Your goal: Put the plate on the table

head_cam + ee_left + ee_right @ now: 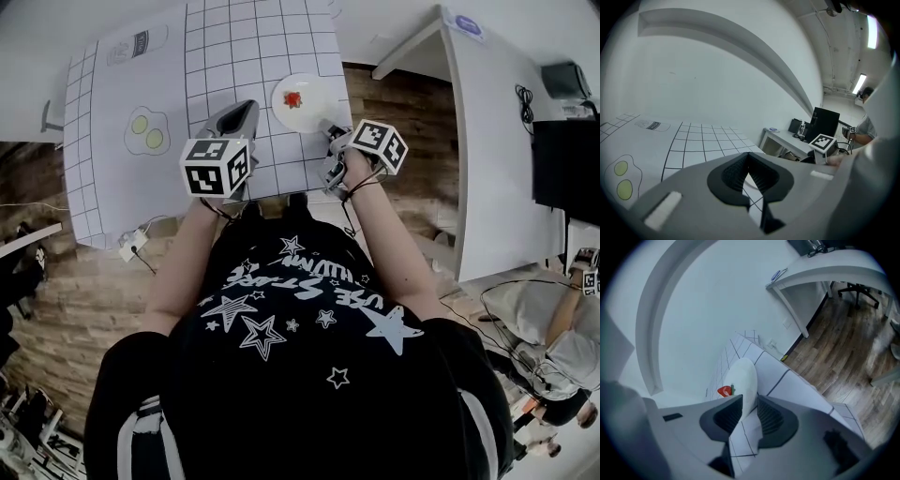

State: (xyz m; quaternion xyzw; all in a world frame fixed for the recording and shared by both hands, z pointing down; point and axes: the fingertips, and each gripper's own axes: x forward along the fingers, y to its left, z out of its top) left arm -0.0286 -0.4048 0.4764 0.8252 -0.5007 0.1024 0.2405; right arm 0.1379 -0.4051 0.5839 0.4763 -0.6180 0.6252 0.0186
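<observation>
A white plate (302,101) with a red strawberry (294,98) on it is at the near right of the gridded white table (234,56). My right gripper (330,133) is at the plate's near right rim. In the right gripper view the plate (743,380) shows edge-on, its rim between the two pads (729,416), which are shut on it. Whether the plate rests fully on the table I cannot tell. My left gripper (239,117) hovers over the table to the plate's left, its jaws (749,157) shut on nothing.
A printed fried-egg picture (145,131) lies on the table's left part. The table's near edge (225,202) is just under my hands. A second white desk (497,141) stands to the right across wooden floor (412,112). A power strip (131,246) lies on the floor.
</observation>
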